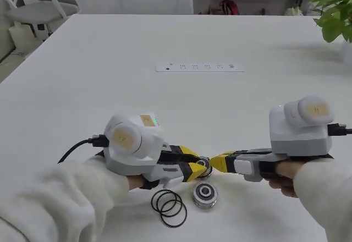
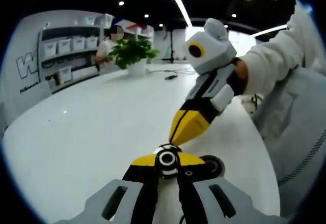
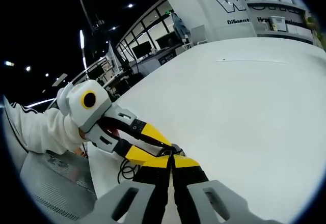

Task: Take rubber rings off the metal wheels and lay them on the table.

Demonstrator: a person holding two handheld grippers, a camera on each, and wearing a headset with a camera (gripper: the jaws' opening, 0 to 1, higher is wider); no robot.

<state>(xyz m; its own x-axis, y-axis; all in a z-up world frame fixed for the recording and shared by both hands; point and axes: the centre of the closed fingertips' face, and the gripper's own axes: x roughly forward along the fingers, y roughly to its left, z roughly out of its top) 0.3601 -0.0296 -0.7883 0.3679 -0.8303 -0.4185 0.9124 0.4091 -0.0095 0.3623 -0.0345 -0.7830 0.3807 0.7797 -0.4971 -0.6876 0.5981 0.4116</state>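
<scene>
Evidently mid-strip, at lower centre the left gripper (image 1: 198,168) clamped a small silver metal wheel (image 2: 167,159) while the clenched right gripper (image 1: 214,163), nipping its rim, next needed a steady outward pull.

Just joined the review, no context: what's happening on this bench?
A person works two handheld grippers over a white table. The left gripper is shut on a small wheel; the right gripper, jaws closed, meets it at the rim; whether it pinches a ring is unclear. A second wheel and a few loose rings lie nearby on the table.
</scene>
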